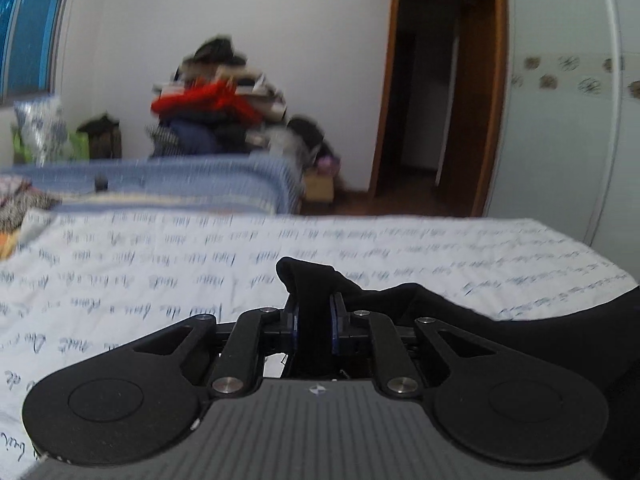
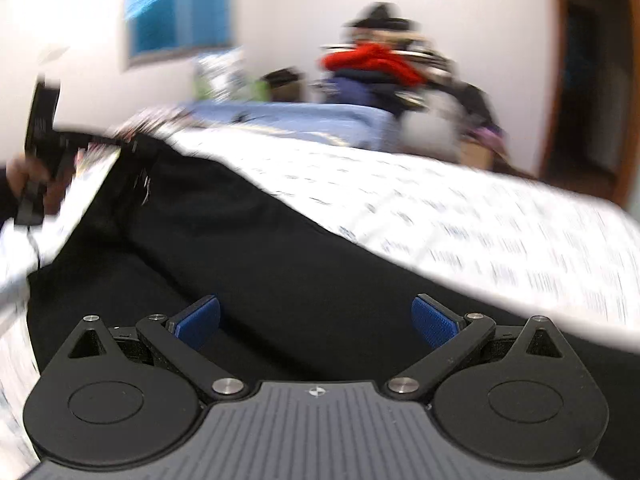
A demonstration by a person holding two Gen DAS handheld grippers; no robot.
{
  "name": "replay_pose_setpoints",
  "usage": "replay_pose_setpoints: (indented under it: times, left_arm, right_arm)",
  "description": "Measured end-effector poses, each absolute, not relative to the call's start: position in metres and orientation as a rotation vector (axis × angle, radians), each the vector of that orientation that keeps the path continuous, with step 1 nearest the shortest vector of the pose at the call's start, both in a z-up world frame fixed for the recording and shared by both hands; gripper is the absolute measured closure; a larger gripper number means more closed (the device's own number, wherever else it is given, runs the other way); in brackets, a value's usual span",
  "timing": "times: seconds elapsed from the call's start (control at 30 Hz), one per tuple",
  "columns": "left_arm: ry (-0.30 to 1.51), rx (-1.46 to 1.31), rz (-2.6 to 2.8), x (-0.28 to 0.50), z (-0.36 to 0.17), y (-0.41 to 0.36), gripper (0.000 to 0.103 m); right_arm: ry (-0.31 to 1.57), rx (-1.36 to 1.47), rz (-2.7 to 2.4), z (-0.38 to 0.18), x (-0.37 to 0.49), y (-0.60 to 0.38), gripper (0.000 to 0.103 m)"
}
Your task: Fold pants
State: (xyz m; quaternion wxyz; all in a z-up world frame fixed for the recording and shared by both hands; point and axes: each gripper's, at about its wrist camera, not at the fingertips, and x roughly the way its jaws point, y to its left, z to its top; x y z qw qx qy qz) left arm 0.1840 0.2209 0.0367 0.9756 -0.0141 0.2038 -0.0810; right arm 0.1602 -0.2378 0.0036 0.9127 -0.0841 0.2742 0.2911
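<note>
Right gripper (image 2: 316, 320) jaws wide apart above black pants (image 2: 248, 248) on script-printed sheet (image 2: 460, 216) — left gripper (image 2: 40, 140) at far left, blurred.

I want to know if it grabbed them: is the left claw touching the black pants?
Touching. The left wrist view shows the left claw pinching a fold of the black pants between its blue pads.

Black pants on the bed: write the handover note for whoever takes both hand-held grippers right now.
Left hand-held gripper: shut on a bunched fold of the black fabric pants, lifted off the bed.
Right hand-held gripper: open, blue pads apart over the pants, gripping nothing.
Pants: spread across the white bedsheet printed with handwriting, one end pinched by the left.
Done: first grasp.
Left: probably grasp with the right, then make the folds; no finished fold is visible yet.
</note>
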Motion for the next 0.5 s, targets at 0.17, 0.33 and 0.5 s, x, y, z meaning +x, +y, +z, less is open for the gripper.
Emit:
replay_pose_setpoints:
  times: [0.17,0.33,0.5]
  left_arm:
    - [0.318,-0.021,-0.213,0.153,0.048,0.214,0.088]
    - [0.276,-0.058,-0.235,0.14,0.047,0.226,0.088]
    - [0.24,-0.096,-0.24,0.131,0.044,0.236,0.088]
  right_arm:
    - [0.573,-0.389,0.731,0.007,0.223,-0.216,0.0]
    - [0.65,-0.411,0.811,0.004,0.283,-0.193,0.0]
    - [0.768,-0.355,0.876,-0.009,0.33,-0.179,0.001]
